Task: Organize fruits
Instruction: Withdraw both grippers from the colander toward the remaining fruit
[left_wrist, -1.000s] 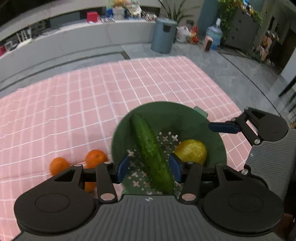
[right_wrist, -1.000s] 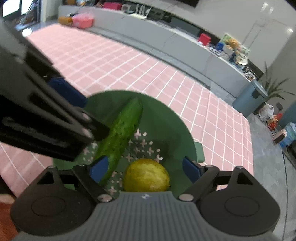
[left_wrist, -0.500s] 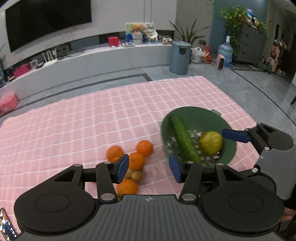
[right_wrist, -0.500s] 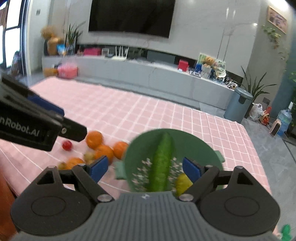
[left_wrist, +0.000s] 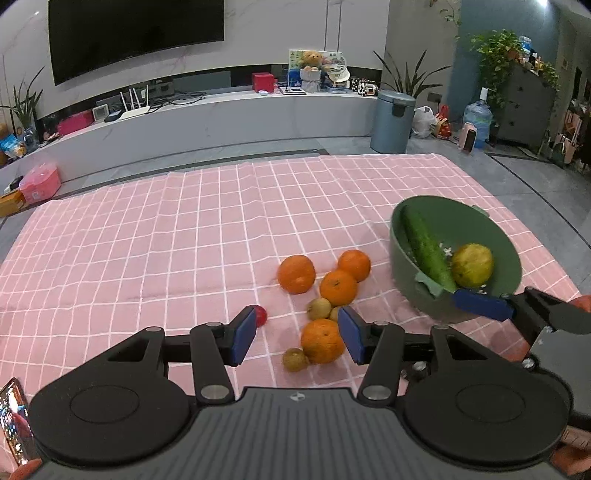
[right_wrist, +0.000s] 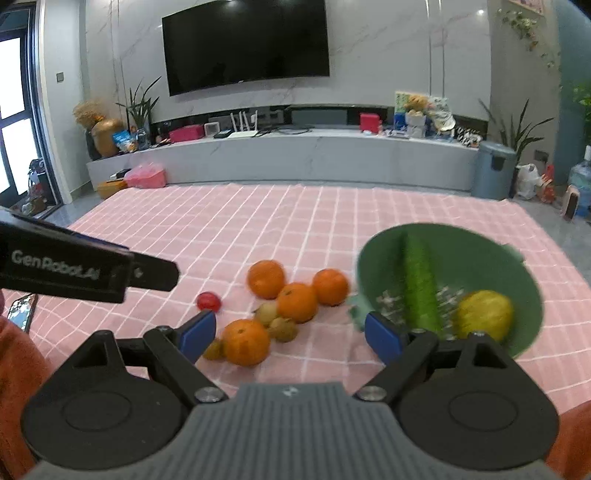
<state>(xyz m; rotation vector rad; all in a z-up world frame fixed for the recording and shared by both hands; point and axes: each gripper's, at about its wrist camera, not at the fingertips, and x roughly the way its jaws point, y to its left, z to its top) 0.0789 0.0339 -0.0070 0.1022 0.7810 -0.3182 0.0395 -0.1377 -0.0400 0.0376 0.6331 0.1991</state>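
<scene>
A green colander bowl (left_wrist: 413, 225) sits at the right of the pink checked cloth and holds a cucumber (left_wrist: 424, 247) and a yellow-green fruit (left_wrist: 472, 265). It also shows in the right wrist view (right_wrist: 480, 243). Several oranges (left_wrist: 296, 274) lie left of it with small brown fruits (left_wrist: 319, 308) and a red one (left_wrist: 260, 316). My left gripper (left_wrist: 297, 334) is open and empty above the nearest orange (left_wrist: 322, 340). My right gripper (right_wrist: 291, 334) is open and empty, above the nearest oranges (right_wrist: 245, 341).
A phone (right_wrist: 22, 312) lies at the cloth's left edge. The pink cloth (left_wrist: 166, 229) stretches far and left of the fruits. A grey bin (left_wrist: 392, 121) and a long low counter (left_wrist: 221, 122) stand beyond the table.
Both grippers have pulled back and up from over the bowl, away from the cucumber and the yellow-green fruit. The loose oranges have come into view. Both stay open.
</scene>
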